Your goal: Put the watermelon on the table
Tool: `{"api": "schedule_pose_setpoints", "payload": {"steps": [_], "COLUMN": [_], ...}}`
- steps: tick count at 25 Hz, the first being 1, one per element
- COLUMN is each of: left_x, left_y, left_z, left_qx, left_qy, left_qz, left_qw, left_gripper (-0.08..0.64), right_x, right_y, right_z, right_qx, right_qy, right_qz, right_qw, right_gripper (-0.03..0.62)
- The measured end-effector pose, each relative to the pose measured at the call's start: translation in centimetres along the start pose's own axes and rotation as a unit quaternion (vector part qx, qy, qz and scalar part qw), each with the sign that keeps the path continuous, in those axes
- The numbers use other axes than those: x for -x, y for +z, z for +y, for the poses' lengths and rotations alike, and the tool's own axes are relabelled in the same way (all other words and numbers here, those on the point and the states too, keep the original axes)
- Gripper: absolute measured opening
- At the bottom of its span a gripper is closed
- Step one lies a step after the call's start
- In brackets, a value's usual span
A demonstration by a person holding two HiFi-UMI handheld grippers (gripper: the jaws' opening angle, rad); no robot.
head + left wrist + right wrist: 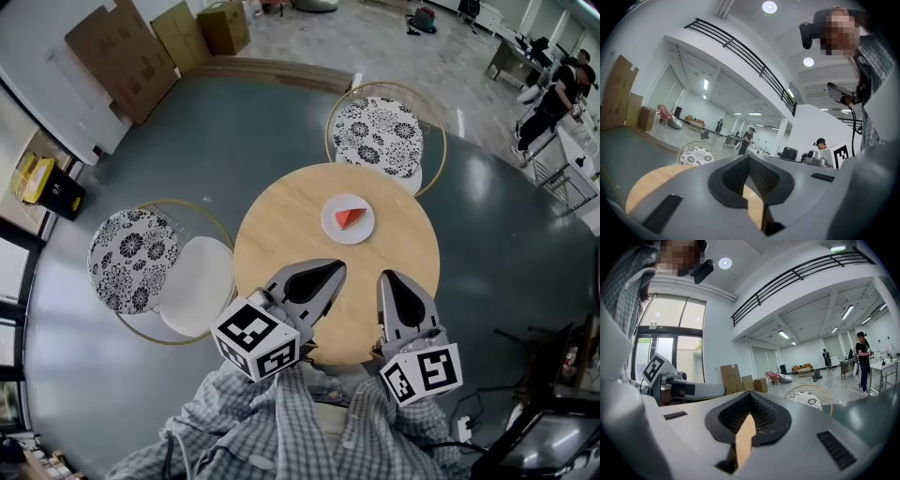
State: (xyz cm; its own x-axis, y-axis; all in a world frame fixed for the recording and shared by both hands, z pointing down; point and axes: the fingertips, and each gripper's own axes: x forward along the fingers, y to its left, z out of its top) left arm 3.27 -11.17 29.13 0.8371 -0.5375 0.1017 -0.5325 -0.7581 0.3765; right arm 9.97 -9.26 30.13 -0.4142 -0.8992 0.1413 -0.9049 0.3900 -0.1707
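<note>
Two grey tools, left gripper [333,270] and right gripper [386,277], are hovering side by side, near level, over one round wooden table [281,225], jaws pressing together on nothing. One red watermelon wedge [351,218] is sitting on one white plate [330,225] mid-table.

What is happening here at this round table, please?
A person holds a gripper in each hand above the near edge of the round wooden table. The left gripper and the right gripper both have their jaws together, with nothing between them. The watermelon slice lies on a white plate toward the far side of the table, well apart from both grippers, and neither touches it.
</note>
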Motion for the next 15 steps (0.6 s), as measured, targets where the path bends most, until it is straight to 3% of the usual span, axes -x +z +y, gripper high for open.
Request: {"api": "schedule_pose_setpoints", "payload": {"steps": [15], "left_x": [-0.01], "left_y": [-0.41], "left_z": [-0.1], "left_qx": [0.005], "left_qy": [0.005], "left_qz": [0.002], "left_qw": [1.0], "left_gripper": [0.006], "right_x": [0.02], "right_y": [-0.23], "right_z": [0.01], "right_qx": [0.001], "right_qy": [0.009], "right_qz": [0.004], "right_qw": [1.0], "right_gripper": [0.008]}}
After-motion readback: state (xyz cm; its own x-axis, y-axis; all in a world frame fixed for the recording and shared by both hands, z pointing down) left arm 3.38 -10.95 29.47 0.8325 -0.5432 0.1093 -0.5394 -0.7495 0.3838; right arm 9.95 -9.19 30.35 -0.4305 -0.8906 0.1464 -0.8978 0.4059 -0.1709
